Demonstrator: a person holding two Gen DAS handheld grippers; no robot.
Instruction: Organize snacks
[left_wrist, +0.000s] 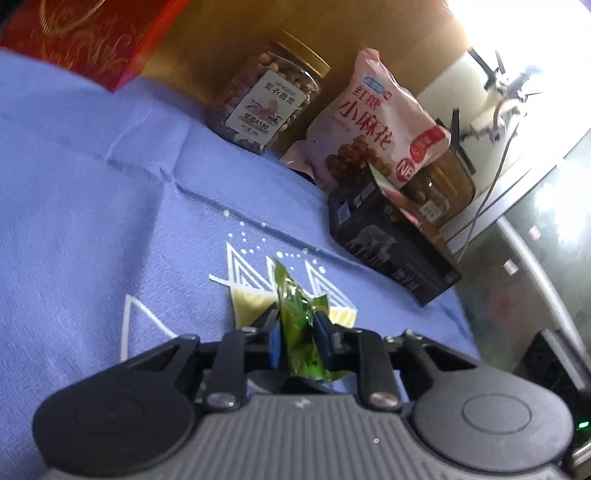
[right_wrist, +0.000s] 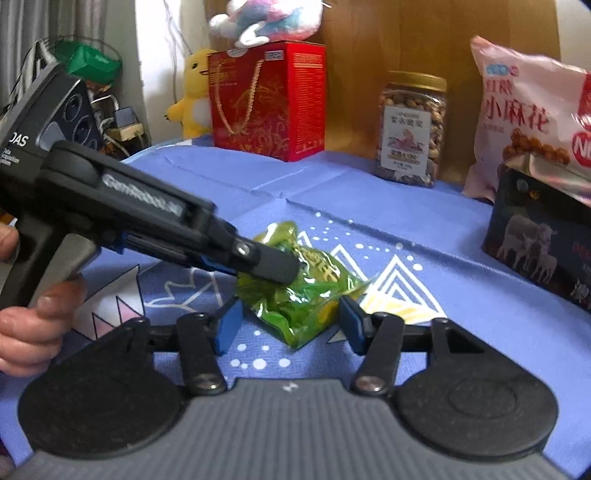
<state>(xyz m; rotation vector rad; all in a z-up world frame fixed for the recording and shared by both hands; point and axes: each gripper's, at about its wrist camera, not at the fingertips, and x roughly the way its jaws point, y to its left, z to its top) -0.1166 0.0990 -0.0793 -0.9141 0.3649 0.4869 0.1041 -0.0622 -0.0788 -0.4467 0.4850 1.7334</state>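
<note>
Fingers of the left gripper (left_wrist: 295, 325) clamp the green snack packet (right_wrist: 299, 291) at frame centre on the blue counter (right_wrist: 461, 332), steadying it; right gripper (right_wrist: 290, 325) fingers stand apart around it. Behind, upper frame: red gift box (right_wrist: 269, 99), pink snack bag (right_wrist: 524, 110), nut jar (right_wrist: 410, 129), already grouped.

Surface: blue tablecloth (right_wrist: 424, 325) | Resting on it: red gift box (right_wrist: 267, 99); nut jar (right_wrist: 410, 129); pink snack bag (right_wrist: 517, 122); black box (right_wrist: 539, 240); green packet (right_wrist: 306, 295)

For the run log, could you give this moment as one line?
left gripper: shut on green snack packet | right gripper: open, straddling packet | packet: on blue cloth
</note>
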